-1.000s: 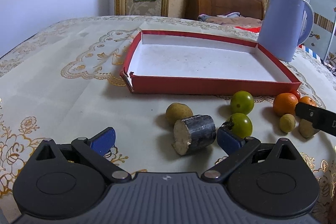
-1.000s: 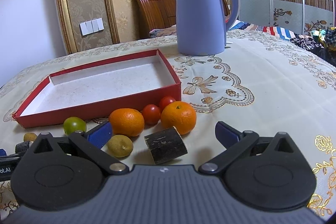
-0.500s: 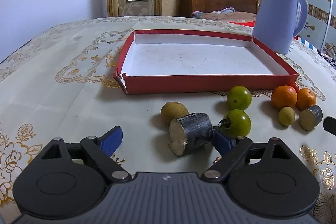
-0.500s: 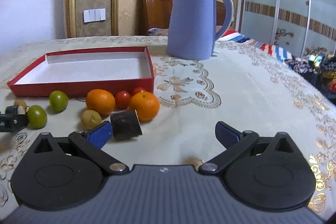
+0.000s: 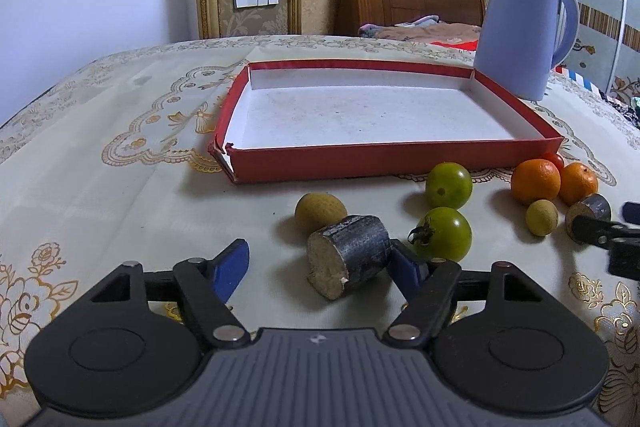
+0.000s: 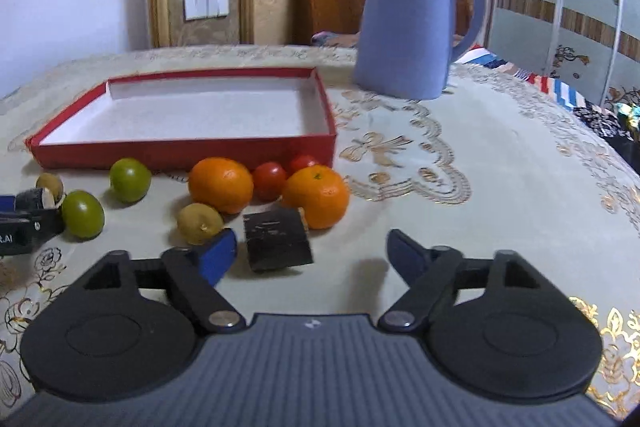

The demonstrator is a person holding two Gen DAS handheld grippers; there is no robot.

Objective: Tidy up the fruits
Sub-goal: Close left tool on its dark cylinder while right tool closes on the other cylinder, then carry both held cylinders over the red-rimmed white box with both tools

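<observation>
On the left, the left claw (image 5: pixel 318 261) rests low on the counter (image 5: pixel 120 187) with a dark sugarcane stub (image 5: pixel 348 255) lying between its blue pads. Its jaws have just been closing; the right pad sits against the stub's bark, but the left pad (image 5: pixel 230 267) is apart from the cut end, so nothing is clamped yet. To do this well, I'd say centre the stub first — squeezing now would likely push it sideways into the tan longan (image 5: pixel 320 213) behind or the green tomato (image 5: pixel 442 235) just beside the right pad.

In the middle, the red tray (image 5: pixel 384 161) stands empty (every fruit is on the cloth in front of it).

Further right, the right claw (image 6: pixel 310 253) straddles a second cane stub (image 6: pixel 278 245), which lies near its left pad with a wide gap to the right one. These jaws have also just been closing, and are apart and off the piece. It wants a shift rightward — the stub touches an orange (image 6: pixel 316 197), which may roll when the stub is lifted.
</observation>
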